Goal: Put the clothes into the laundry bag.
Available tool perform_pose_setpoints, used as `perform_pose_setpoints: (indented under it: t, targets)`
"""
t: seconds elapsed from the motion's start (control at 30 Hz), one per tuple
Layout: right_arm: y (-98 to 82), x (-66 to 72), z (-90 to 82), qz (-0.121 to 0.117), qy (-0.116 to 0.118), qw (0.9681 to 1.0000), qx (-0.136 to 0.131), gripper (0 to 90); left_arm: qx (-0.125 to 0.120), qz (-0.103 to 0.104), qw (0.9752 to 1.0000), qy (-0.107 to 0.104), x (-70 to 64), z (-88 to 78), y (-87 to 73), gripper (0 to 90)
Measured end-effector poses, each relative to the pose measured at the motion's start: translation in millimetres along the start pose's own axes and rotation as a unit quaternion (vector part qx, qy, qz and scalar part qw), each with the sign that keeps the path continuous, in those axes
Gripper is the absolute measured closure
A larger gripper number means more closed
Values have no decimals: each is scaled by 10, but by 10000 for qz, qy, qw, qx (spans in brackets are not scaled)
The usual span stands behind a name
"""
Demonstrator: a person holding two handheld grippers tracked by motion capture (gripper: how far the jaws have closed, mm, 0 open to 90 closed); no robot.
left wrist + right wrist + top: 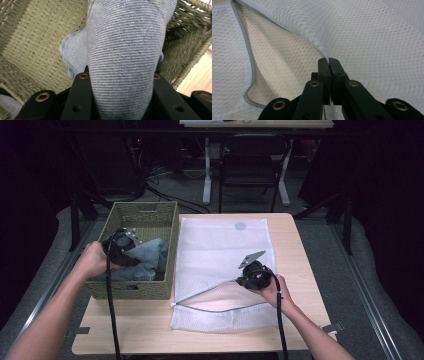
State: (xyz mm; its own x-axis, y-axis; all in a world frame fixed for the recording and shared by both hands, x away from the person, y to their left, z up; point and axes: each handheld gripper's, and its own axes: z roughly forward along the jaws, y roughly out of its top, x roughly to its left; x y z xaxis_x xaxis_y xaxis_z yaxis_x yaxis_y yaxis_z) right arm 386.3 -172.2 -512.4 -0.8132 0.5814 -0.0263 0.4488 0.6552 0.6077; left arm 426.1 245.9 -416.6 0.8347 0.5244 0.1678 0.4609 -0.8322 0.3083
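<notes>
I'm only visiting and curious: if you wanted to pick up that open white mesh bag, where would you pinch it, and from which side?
Probably the upper zipper edge of the mesh bag, from the person's side, where its mouth gapes. That flap stands off the table, so a jaw can slip beneath. The right gripper pinches it there.

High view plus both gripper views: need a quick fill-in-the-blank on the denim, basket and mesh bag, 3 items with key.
1. The left gripper is clamped on a fold of blue ____ fabric.
2. That fabric sits inside the green woven ____ on the left side of the light wooden table.
3. The right gripper pinches the upper edge of the white mesh laundry bag, holding its grey ____ mouth open.

Missing words: denim; basket; zipper
</notes>
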Motion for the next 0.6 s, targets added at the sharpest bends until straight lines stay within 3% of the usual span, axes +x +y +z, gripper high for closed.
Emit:
perform_pose_setpoints:
  t: [0.6]
  targets:
    - [-4, -2, 2, 21, 5, 10000, 16, 891, -41, -91, 9998, 171, 3, -249, 66, 715]
